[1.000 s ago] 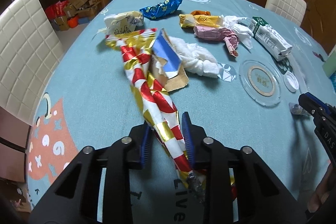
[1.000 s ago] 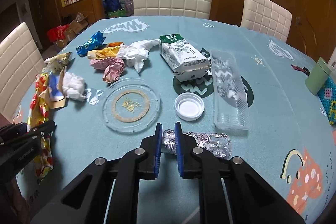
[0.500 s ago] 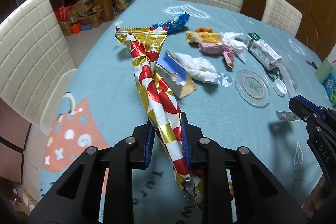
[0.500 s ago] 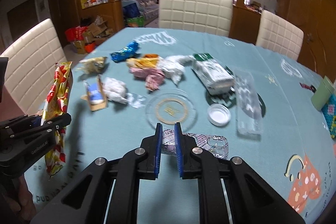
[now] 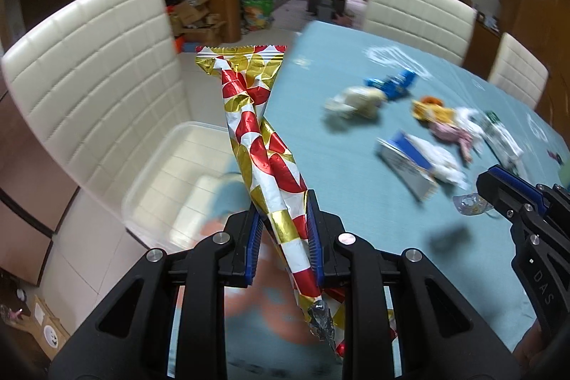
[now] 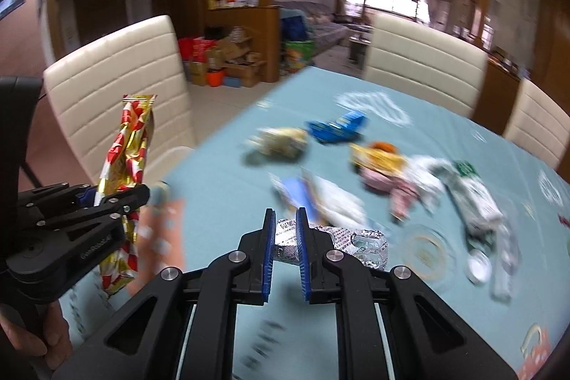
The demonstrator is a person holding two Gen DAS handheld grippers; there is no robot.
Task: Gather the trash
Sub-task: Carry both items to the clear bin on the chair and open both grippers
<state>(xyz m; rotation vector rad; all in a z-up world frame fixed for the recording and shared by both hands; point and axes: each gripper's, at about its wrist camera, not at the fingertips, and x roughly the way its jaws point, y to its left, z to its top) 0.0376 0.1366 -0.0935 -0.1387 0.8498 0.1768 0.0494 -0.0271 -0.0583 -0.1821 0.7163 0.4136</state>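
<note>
My left gripper (image 5: 283, 212) is shut on a long red, gold and white foil wrapper (image 5: 260, 145) and holds it in the air over the table's left edge. The wrapper also shows in the right wrist view (image 6: 124, 166). A clear plastic bin (image 5: 167, 180) sits on the white chair seat just below and left of it. My right gripper (image 6: 286, 223) is shut on a silver blister pack (image 6: 352, 244), held above the table; it shows at the right of the left wrist view (image 5: 491, 191).
On the teal tablecloth (image 5: 349, 173) lie a blue wrapper (image 5: 395, 82), a crumpled beige wrapper (image 5: 356, 98), a yellow and pink wrapper pile (image 5: 441, 120), a blue carton with white tissue (image 5: 413, 162), a green-white bag (image 6: 473, 194), a glass coaster (image 6: 424, 251). Cream chairs (image 5: 89, 77) surround the table.
Both grippers have lifted and swung left with their loads. The foil wrapper now hangs past the table edge above the clear bin. The view is blurred by motion.
</note>
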